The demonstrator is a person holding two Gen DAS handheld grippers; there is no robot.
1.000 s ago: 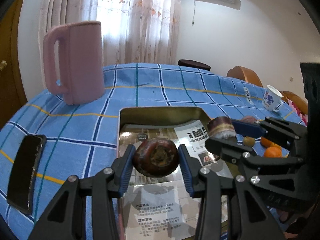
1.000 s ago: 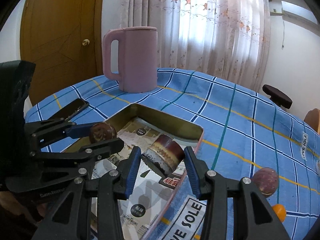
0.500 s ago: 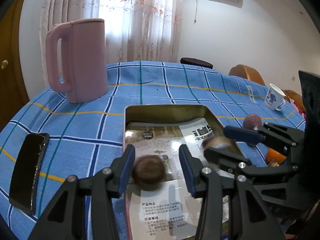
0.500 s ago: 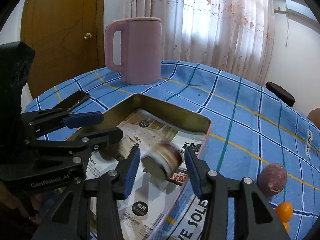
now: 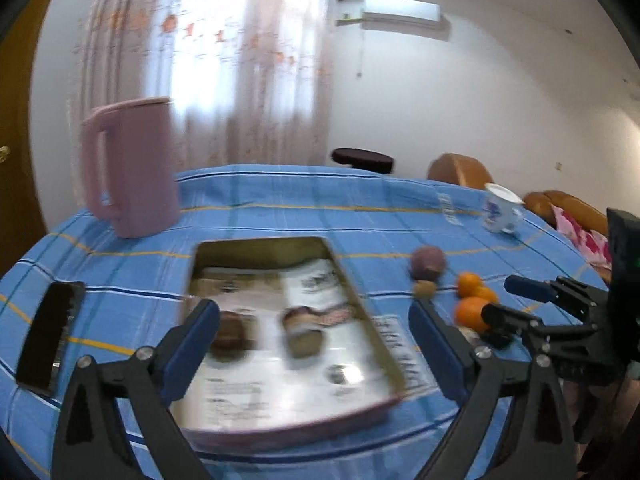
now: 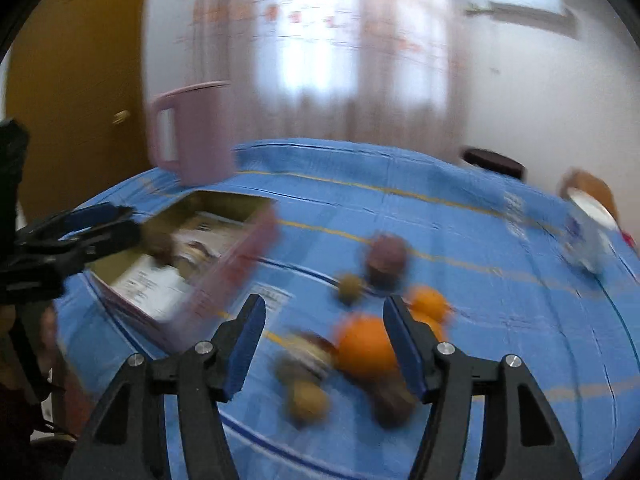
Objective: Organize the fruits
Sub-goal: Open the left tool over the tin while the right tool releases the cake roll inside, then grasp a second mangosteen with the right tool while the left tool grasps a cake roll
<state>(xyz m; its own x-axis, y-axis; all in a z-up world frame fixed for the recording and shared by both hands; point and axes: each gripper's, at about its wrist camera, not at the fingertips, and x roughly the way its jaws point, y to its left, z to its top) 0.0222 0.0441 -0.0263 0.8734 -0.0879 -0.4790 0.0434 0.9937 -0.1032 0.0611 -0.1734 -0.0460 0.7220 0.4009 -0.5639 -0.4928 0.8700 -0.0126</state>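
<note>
While both views are smeared with blur, I can see that my left gripper [image 5: 314,344] stands wide apart with nothing between its blue pads, low in the left wrist frame above the metal tray [image 5: 362,304]; inside the tray, at lower centre, lie two dark fruits, a round brown one [image 5: 232,334] just beside my left pad and a cut purple piece [image 5: 302,330] to its right, both on the printed paper lining; right of the tray, on the blue checked cloth [image 5: 360,216], sit a purple fruit [image 5: 427,262], a small green one [image 5: 424,288] and some oranges [image 5: 472,300]; my right gripper [image 6: 324,344] is spread too, holding nothing, at the bottom of the right wrist frame over a blurred heap where a large orange [image 6: 366,346] shows between the pads; the pink jug [image 5: 128,168] stands at the upper left of the left wrist frame, a black phone [image 5: 50,332] at its left edge, a white cup [image 5: 500,208] at right.
</note>
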